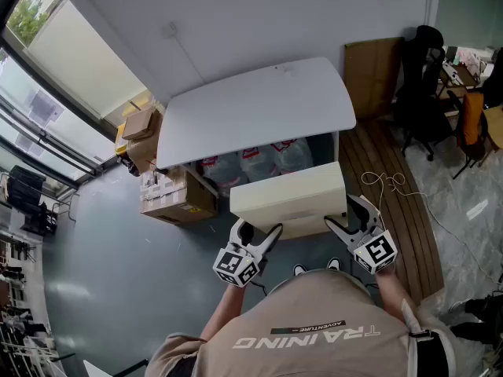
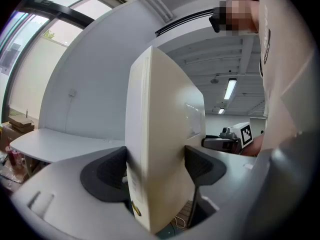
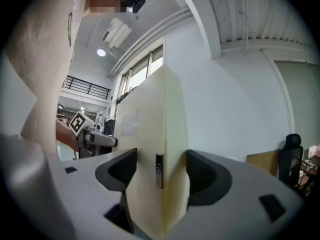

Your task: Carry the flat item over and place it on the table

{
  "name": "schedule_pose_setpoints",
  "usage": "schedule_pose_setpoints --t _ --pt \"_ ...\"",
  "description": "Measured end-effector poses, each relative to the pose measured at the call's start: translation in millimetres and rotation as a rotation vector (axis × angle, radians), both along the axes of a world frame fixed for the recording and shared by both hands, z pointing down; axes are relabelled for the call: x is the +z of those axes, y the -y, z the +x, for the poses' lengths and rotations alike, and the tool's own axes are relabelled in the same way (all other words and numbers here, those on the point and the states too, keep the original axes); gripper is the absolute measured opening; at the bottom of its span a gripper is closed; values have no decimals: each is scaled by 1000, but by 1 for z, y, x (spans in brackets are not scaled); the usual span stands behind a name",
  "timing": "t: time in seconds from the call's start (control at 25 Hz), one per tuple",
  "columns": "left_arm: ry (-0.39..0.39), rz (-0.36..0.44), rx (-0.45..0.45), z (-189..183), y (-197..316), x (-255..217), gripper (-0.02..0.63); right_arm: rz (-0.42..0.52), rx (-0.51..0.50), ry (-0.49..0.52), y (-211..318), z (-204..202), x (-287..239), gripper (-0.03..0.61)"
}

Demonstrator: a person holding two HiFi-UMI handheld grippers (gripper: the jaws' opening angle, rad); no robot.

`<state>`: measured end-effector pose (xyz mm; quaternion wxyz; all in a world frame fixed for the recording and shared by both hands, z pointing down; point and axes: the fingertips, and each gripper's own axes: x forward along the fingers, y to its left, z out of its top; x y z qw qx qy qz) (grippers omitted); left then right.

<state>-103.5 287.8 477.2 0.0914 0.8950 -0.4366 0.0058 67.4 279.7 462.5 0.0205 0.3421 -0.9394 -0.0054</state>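
The box [image 1: 291, 199] is flat, cream-coloured and off the ground, carried by the person's two grippers. In the head view it lies roughly level in front of the person's chest, short of the table [image 1: 259, 108] and not resting on it. Its far edge shows just below the table's near edge in that view.

The left gripper [image 1: 258, 232] grasps the box at its near left corner. In the left gripper view the box [image 2: 160, 134] stands edge-on between the dark pads [image 2: 107, 171], which press on both of its faces. The right gripper [image 1: 351, 218] grasps the near right corner. In the right gripper view its pads [image 3: 202, 176] are likewise clenched on either face of the box [image 3: 150, 134], beside a small dark label on the edge. Each gripper's view also catches the other one across the box, with its marker cube showing.

The table is white with rounded corners and stands against a pale wall. Bags [image 1: 251, 163] sit under it. Cartons [image 1: 169, 195] are stacked just to its left, near a big window [image 1: 47, 69]. To the right, a brown board [image 1: 373, 73] leans on the wall, and a strip of wooden flooring [image 1: 409, 226] bears a loose cable [image 1: 389, 183]. Dark chairs [image 1: 420, 85] stand farther right.
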Motion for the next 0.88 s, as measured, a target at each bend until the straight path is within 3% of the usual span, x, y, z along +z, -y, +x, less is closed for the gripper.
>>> schedule_pose_setpoints --t 0.88 --pt "-32 16 63 -21 25 1 345 0 74 -6 14 -21 -3 278"
